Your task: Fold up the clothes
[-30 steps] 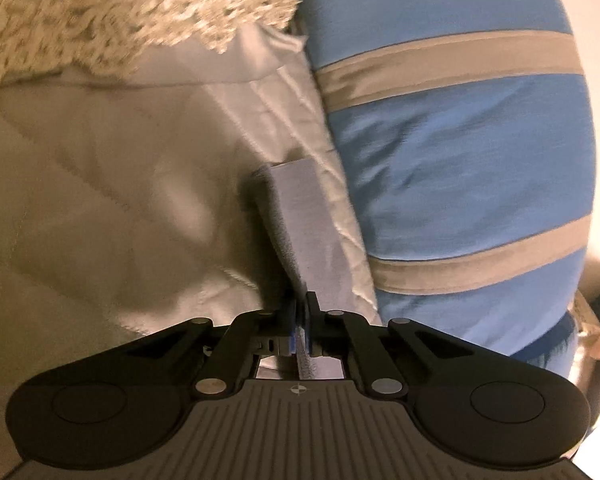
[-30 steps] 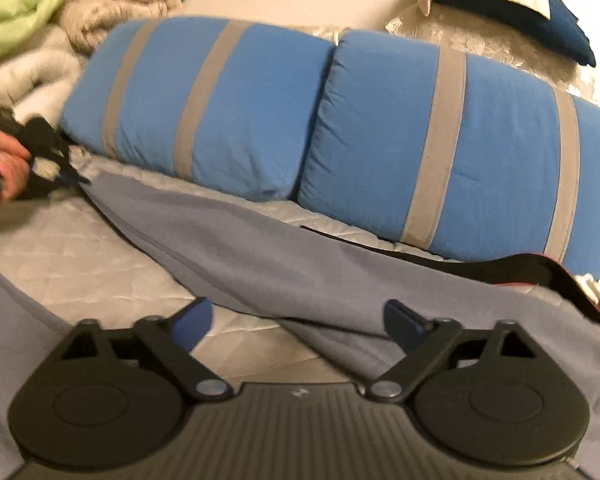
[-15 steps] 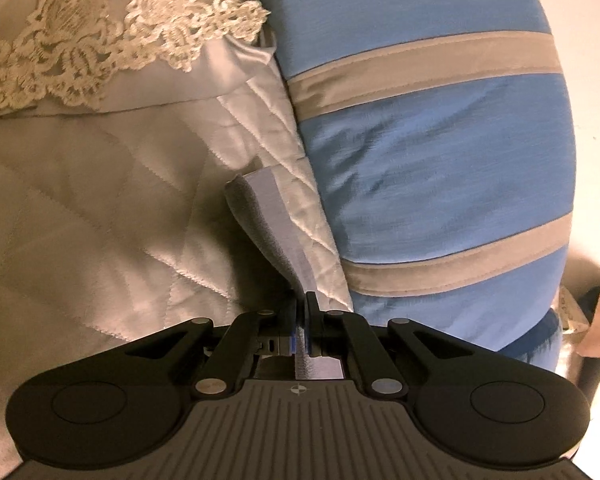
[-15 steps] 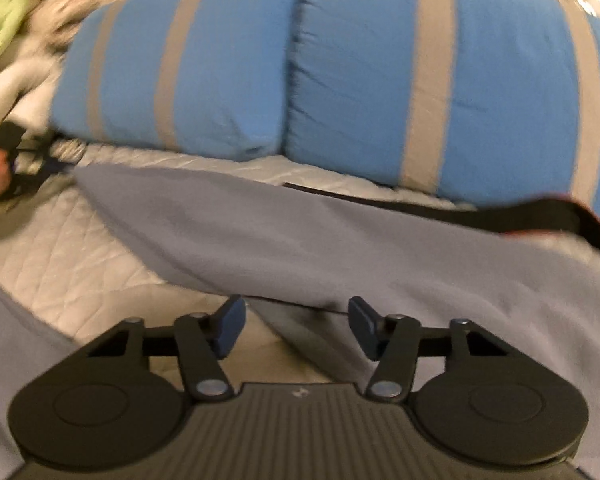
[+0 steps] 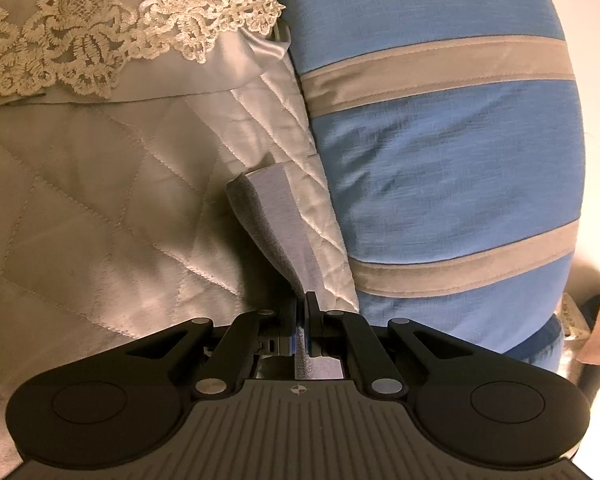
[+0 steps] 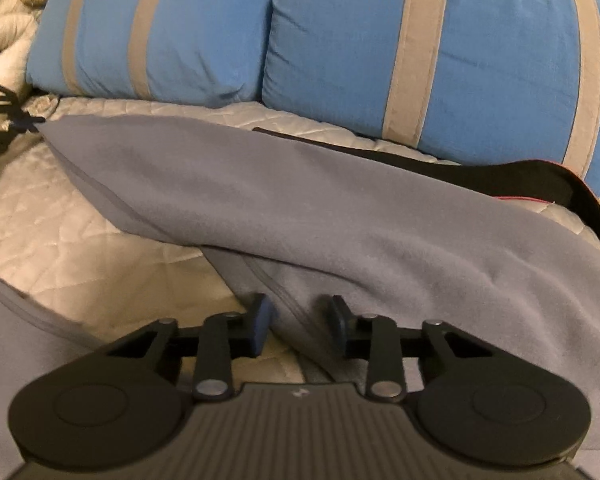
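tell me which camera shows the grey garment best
The right wrist view: the grey garment lies spread across the quilt before the blue pillows, with the right gripper open around a fold. The left wrist view shows only a pinched corner in the shut left gripper.

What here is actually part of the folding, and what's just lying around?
Part of the job:
- grey fleece garment
- left gripper, shut on its corner
- right gripper, open at a fold

Lying about:
- blue grey-striped pillows
- quilted cream bedspread
- lace-trimmed cloth
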Demonstrator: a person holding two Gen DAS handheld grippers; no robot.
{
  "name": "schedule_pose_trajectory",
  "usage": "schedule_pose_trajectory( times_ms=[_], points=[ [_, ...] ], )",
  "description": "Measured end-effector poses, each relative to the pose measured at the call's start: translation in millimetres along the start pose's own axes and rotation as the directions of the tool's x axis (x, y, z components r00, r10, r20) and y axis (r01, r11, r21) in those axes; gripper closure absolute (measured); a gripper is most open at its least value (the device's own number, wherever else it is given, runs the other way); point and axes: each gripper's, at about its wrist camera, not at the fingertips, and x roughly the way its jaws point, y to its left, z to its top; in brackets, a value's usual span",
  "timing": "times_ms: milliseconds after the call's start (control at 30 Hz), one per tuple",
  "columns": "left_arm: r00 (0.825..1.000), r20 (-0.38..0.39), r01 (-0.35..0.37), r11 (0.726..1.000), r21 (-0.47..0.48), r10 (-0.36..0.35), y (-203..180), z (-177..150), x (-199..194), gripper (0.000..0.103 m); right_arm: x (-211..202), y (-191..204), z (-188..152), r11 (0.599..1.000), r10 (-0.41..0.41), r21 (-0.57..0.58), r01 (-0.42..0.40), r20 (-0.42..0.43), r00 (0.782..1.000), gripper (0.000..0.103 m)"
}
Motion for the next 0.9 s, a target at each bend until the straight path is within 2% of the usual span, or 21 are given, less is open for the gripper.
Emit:
schedule_pose_trajectory(
  times_ms=[233, 467, 600, 700, 767, 900],
  points=[
    [1.0, -0.003, -0.004, 1.0, -0.007, 0.004, 1.7, -0.1, 0.8, 0.1, -6.1, 0.4, 2.2, 1.0, -0.023, -0.017, 0.023, 0.009, 1.0, 0.095],
    [1.0, 0.001, -0.007, 0.999, -0.038, 0.008, 3.5, 0.2, -1.0, 0.1, -34.9, 13.5, -2.0, 0.991, -0.105, -0.07, 0.112, 0.095, 0.99, 0.097],
    [1.0, 0.013, -0.024, 0.999, -0.043, 0.024, 4.6, 1.7, -4.9, 0.1, -49.8, 19.0, -5.9, 0.981, -0.123, -0.132, 0.139, 0.123, 0.985, 0.098],
    [0.999, 0.015, -0.037, 0.998, -0.042, 0.038, 5.6, 1.7, -6.6, 0.1, -54.0, 25.2, -14.7, 0.972, -0.092, -0.204, 0.115, 0.122, 0.988, 0.098],
    [0.998, 0.019, -0.052, 0.998, -0.042, 0.052, 6.0, 1.1, -7.2, 0.1, -56.2, 32.4, -25.0, 0.951, -0.056, -0.295, 0.087, 0.114, 0.992, 0.098],
    [0.997, 0.026, -0.072, 0.996, -0.045, 0.073, 8.4, 1.4, -7.7, 0.1, -55.7, 47.1, -45.8, 0.892, -0.035, -0.447, 0.065, 0.077, 0.996, 0.097]
  ],
)
